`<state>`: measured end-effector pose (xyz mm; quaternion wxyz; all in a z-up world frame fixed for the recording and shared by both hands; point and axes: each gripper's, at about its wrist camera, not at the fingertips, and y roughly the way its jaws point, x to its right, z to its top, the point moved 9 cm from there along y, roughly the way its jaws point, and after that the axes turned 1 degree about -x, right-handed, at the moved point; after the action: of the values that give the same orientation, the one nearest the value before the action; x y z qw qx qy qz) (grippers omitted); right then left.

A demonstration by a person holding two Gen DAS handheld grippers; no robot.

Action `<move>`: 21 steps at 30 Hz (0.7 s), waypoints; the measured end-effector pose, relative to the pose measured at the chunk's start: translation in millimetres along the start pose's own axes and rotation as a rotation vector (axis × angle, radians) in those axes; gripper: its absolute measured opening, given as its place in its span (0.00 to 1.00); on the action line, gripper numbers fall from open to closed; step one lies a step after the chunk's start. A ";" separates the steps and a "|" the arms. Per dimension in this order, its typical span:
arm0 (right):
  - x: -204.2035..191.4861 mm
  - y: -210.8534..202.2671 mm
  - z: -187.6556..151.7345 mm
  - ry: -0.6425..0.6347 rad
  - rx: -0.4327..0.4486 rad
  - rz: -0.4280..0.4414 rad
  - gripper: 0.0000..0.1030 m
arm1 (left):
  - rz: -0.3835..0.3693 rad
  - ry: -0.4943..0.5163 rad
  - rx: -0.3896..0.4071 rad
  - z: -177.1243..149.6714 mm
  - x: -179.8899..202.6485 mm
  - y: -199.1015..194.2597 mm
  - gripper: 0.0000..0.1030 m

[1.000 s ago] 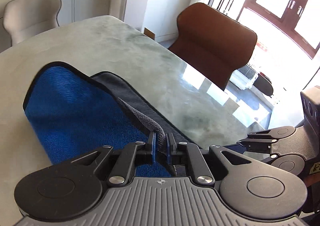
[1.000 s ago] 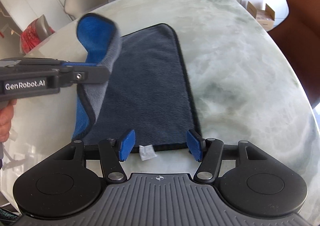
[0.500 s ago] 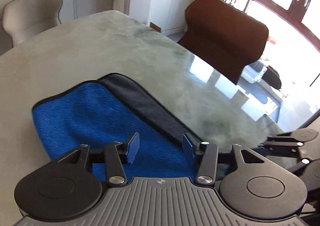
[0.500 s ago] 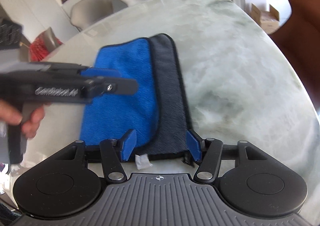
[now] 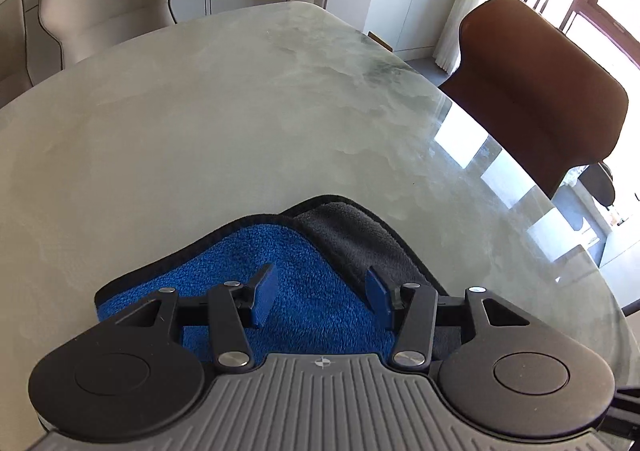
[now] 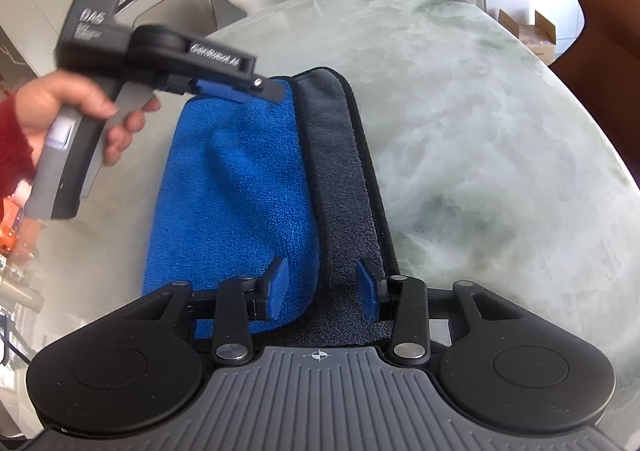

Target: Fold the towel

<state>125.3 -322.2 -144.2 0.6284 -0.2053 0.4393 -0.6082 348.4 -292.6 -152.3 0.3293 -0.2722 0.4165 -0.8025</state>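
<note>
Hovering both grippers, left (image 5: 320,291) and right (image 6: 322,287), jaws spread and empty, I find the towel (image 6: 240,187) lying folded on the table (image 6: 480,131), released to settle, grey strip uncovered.

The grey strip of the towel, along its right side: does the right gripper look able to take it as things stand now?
Probably yes. The right gripper is open, and the grey strip runs uncovered between its fingers, with bare table beside it. The left gripper hangs further left, over the blue layer.
</note>
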 end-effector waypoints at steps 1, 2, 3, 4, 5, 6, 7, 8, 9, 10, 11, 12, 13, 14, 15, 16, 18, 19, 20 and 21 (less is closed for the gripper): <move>-1.9 0.7 -0.1 -0.012 0.003 0.001 0.36 | -0.014 -0.013 -0.008 3.4 1.5 4.9 0.50; -5.1 1.5 -0.5 -0.029 0.005 0.005 0.34 | -0.018 -0.018 -0.015 5.3 2.5 9.0 0.50; -7.5 2.7 -1.1 -0.043 0.003 0.008 0.32 | -0.016 -0.020 -0.021 6.7 3.6 12.8 0.50; -8.8 3.5 -1.6 -0.051 0.003 0.007 0.32 | -0.014 -0.021 -0.030 8.0 4.4 17.0 0.50; -10.2 4.9 -2.4 -0.060 0.003 0.002 0.30 | -0.008 -0.023 -0.043 8.9 4.7 21.6 0.50; -10.9 6.2 -3.0 -0.066 0.003 0.000 0.28 | -0.007 -0.027 -0.051 9.0 5.1 24.3 0.50; -11.6 7.5 -3.6 -0.071 0.002 -0.001 0.27 | -0.005 -0.031 -0.060 9.1 5.3 27.2 0.50; -12.1 8.4 -4.3 -0.075 0.000 -0.001 0.26 | -0.002 -0.034 -0.068 9.3 5.4 30.1 0.50; -12.8 8.7 -4.4 -0.080 0.000 -0.001 0.24 | 0.000 -0.032 -0.068 9.8 5.5 31.2 0.50; -13.5 8.9 -4.5 -0.084 0.000 0.000 0.23 | 0.003 -0.030 -0.069 10.4 5.6 32.4 0.50; -14.1 9.1 -4.5 -0.089 0.001 0.001 0.22 | 0.005 -0.030 -0.071 11.0 5.7 33.6 0.50; -14.8 8.8 -4.6 -0.093 0.003 0.003 0.19 | 0.007 -0.030 -0.072 11.7 5.8 34.8 0.50; -15.5 8.6 -4.6 -0.098 0.005 0.005 0.18 | 0.009 -0.031 -0.071 12.4 5.8 35.7 0.50; -16.3 8.5 -4.4 -0.106 0.008 0.004 0.16 | 0.014 -0.029 -0.067 12.6 6.0 36.1 0.48; -16.8 8.3 -4.0 -0.111 0.012 0.001 0.15 | 0.024 -0.022 -0.058 12.1 6.2 36.3 0.45; -17.5 8.4 -3.5 -0.115 0.013 0.003 0.14 | 0.036 -0.012 -0.054 12.0 6.1 35.5 0.41; -18.5 7.4 -2.5 -0.117 0.020 0.010 0.13 | 0.068 0.016 -0.044 10.4 5.2 33.8 0.24; -18.4 7.5 -2.1 -0.116 0.022 0.013 0.13 | 0.078 0.024 -0.038 9.3 4.2 32.6 0.22; -18.7 7.6 -1.8 -0.117 0.023 0.015 0.13 | 0.068 0.007 -0.034 8.5 2.3 31.4 0.17; -18.9 7.7 -1.4 -0.117 0.024 0.017 0.13 | 0.061 -0.011 -0.031 8.4 0.4 30.6 0.14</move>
<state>131.1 -302.6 -145.4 0.6605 -0.2295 0.3962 -0.5950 363.3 -310.3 -174.0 0.3519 -0.2690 0.4353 -0.7838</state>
